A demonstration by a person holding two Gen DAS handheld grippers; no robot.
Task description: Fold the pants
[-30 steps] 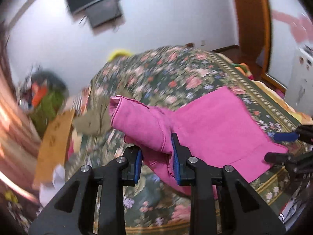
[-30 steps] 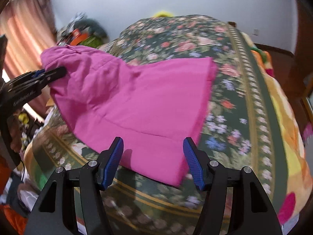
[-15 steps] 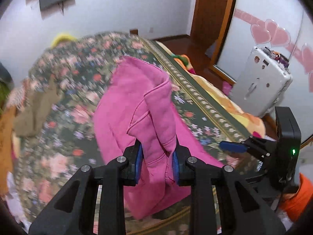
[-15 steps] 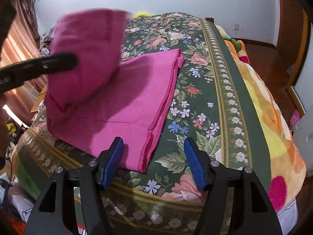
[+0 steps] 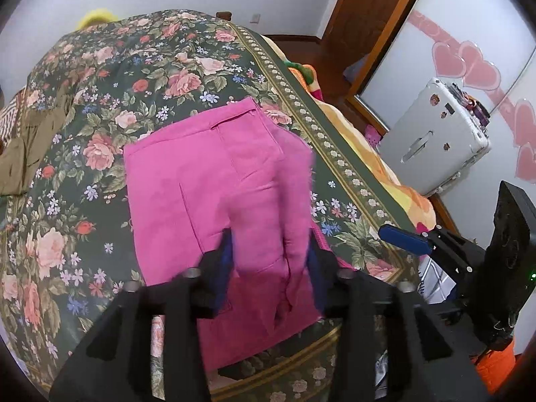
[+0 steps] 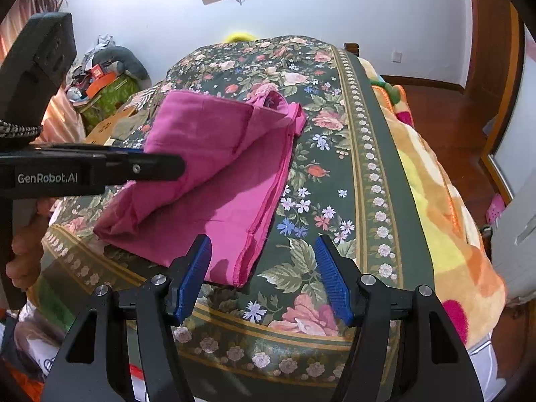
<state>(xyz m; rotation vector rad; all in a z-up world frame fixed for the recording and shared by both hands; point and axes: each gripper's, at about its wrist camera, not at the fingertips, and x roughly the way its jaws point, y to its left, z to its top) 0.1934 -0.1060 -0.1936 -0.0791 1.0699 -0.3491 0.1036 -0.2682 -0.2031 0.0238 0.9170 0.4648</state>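
Pink pants point(image 5: 207, 181) lie folded over on the floral bedspread point(image 5: 100, 107), mid-frame in the left wrist view and centre-left in the right wrist view point(image 6: 214, 167). Left gripper point(image 5: 271, 264) at lower centre, blurred; its jaws have just been opening, with a bunched fold of the pants between them. Can't tell if the pads still press it. Right gripper point(image 6: 264, 274) at lower centre of its own view, jaws wide and empty, over the near hem corner of the pants and the bedspread edge. White suitcase point(image 5: 435, 140) at right.
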